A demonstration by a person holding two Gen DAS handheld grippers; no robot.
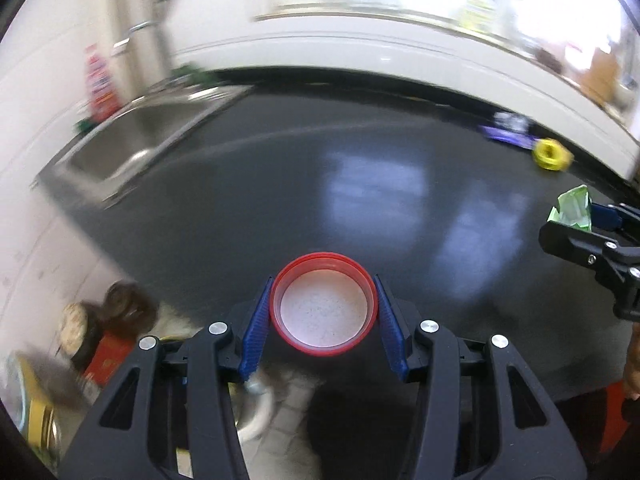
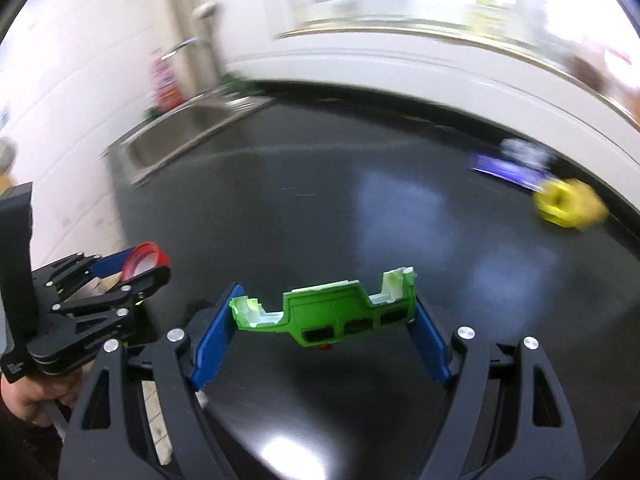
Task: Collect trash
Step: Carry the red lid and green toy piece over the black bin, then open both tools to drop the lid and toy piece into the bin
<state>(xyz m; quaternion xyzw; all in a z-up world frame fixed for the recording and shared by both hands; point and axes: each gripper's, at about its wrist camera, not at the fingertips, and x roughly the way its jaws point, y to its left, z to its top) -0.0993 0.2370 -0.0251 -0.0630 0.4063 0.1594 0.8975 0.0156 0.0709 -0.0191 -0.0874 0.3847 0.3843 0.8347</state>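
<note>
We hold a red lid [image 1: 323, 305] pinched in our left tool [image 1: 323, 312] and a torn green carton [image 2: 326, 310] clamped in our right tool [image 2: 320, 328], both lifted above the dark tabletop [image 1: 280, 184]. By our reckoning we are partway: a yellow ring [image 2: 566, 205] and a purple wrapper [image 2: 508, 168] lie near the far edge, and no bin is visible.
</note>
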